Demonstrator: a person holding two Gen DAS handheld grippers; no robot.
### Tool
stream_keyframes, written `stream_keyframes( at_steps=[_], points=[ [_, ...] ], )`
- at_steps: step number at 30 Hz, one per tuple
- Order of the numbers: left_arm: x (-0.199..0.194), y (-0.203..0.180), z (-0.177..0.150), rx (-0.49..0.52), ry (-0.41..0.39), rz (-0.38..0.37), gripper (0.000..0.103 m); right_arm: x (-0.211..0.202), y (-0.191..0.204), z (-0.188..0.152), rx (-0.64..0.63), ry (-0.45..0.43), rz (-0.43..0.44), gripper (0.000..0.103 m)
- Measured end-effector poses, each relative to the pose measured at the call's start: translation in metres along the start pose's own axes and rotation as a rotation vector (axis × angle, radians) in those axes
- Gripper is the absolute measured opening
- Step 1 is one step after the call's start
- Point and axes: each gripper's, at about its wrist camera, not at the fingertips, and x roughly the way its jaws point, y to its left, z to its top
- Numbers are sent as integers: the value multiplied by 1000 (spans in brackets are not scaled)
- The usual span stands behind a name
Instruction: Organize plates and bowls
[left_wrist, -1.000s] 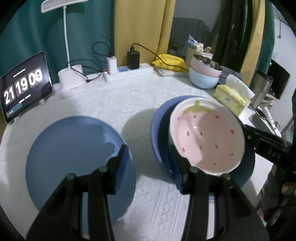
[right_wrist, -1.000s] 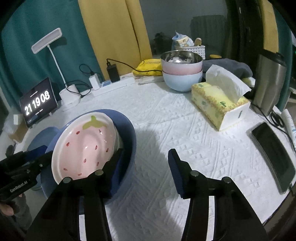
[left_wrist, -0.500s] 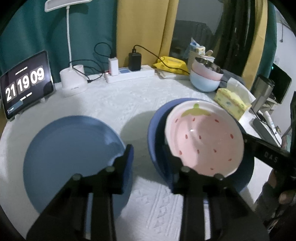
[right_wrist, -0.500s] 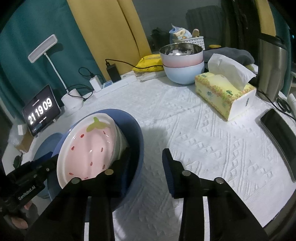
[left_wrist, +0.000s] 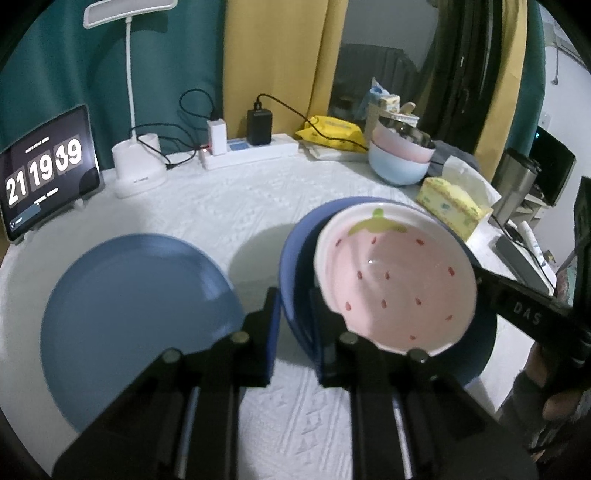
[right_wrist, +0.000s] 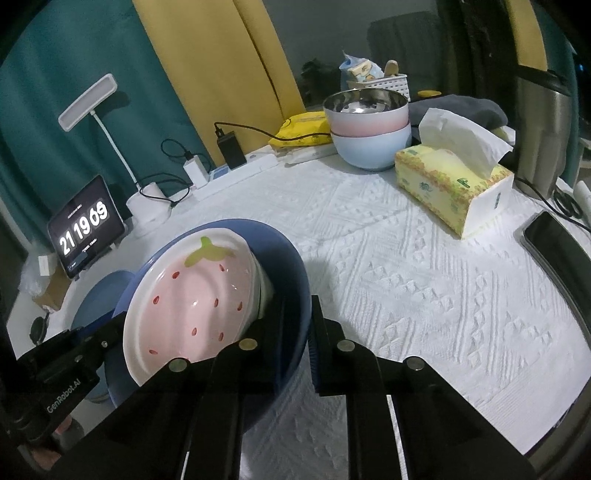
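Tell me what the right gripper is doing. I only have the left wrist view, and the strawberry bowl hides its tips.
Observer: The right gripper is shut on the blue bowl, one finger inside the rim and one outside.
Operator: Report how the strawberry bowl sits on that side.
Observer: The strawberry bowl is tilted, and its white outer side leans on the blue bowl's wall beside the inner finger.
Operator: Check beyond the tablet.
Observer: A small white box sits beside the tablet, on the side away from the lamp.
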Motion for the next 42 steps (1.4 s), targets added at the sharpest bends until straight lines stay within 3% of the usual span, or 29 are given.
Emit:
stream_keyframes(
  at_steps=[28,29,30,31,32,34,37,42],
  points=[
    [-11,-6,-4,31,-18,-13,13,-19,10,-2,-26,-31,-49,14],
    [-15,-9,-4,44,-46,-49,8,-20,11,-2,-33,-36,-57,14],
    [-21,-13,-4,61,-70,-152,8,-20,13,-2,-42,-41,-62,13],
    [-29,-26,-4,97,-94,-183,8,-22,17,-2,-55,-55,-49,11],
    [-36,-41,-6,161,-138,-106,8,-24,23,-1,-73,-65,-39,11],
    [-42,-54,-8,206,-168,-103,8,-26,36,1,-110,-75,-56,9],
    [-40,-48,-8,190,-163,-77,8,-16,31,4,-85,-41,-111,9],
    [-33,-13,-5,94,-136,-51,10,-10,0,-4,-1,3,-101,10]
  ],
)
